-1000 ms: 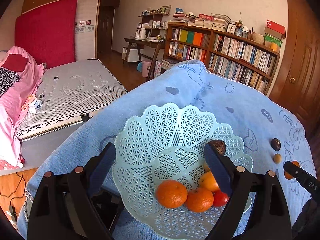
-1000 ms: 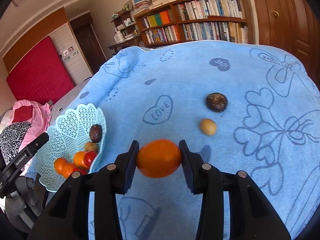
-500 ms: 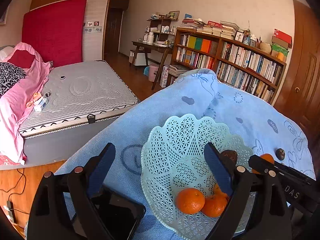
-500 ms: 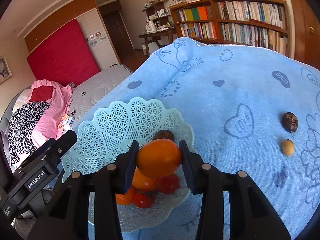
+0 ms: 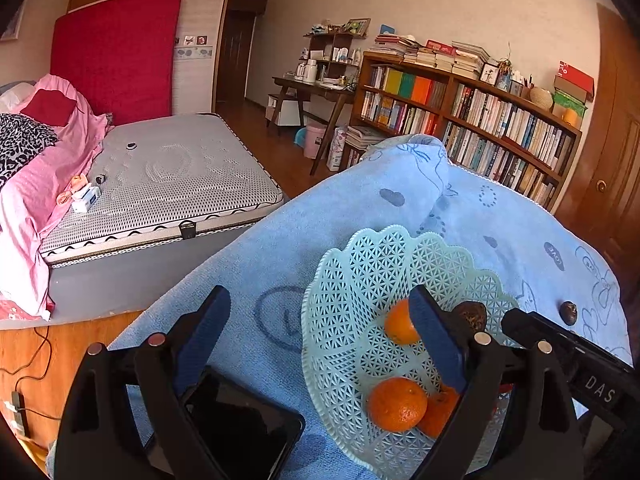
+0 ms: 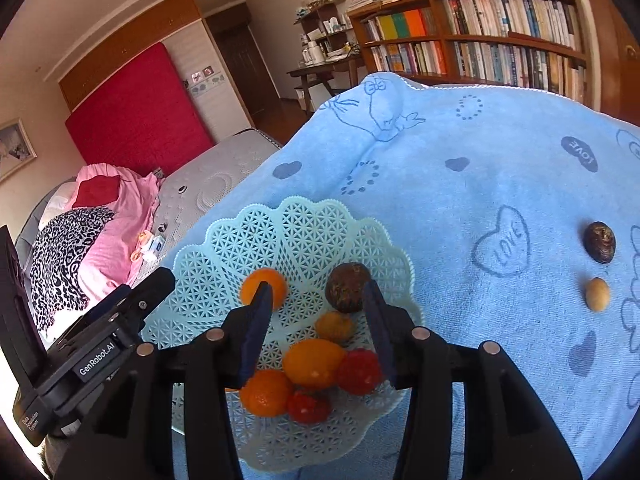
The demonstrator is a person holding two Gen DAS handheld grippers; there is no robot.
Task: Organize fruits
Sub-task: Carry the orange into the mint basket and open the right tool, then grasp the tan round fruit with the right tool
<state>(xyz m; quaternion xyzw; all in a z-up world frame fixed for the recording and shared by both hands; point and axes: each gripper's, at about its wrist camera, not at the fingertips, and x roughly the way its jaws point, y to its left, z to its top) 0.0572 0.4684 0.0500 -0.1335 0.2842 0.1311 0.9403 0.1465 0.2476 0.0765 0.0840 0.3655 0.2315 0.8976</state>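
Apparently loose, orange (image 6: pixel 265 285) lies beyond spread right gripper (image 6: pixel 316 320).

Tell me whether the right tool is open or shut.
Open: the right tool holds nothing, its blue pads apart above the basket.

- The left gripper's (image 5: pixel 318 338) finger (image 5: pixel 436 344) hides part of an orange (image 5: pixel 398 322).
- The basket's (image 6: pixel 304 224) near rim is behind the right gripper (image 6: pixel 318 326).
- The book (image 6: pixel 472 8) names are too small to read.
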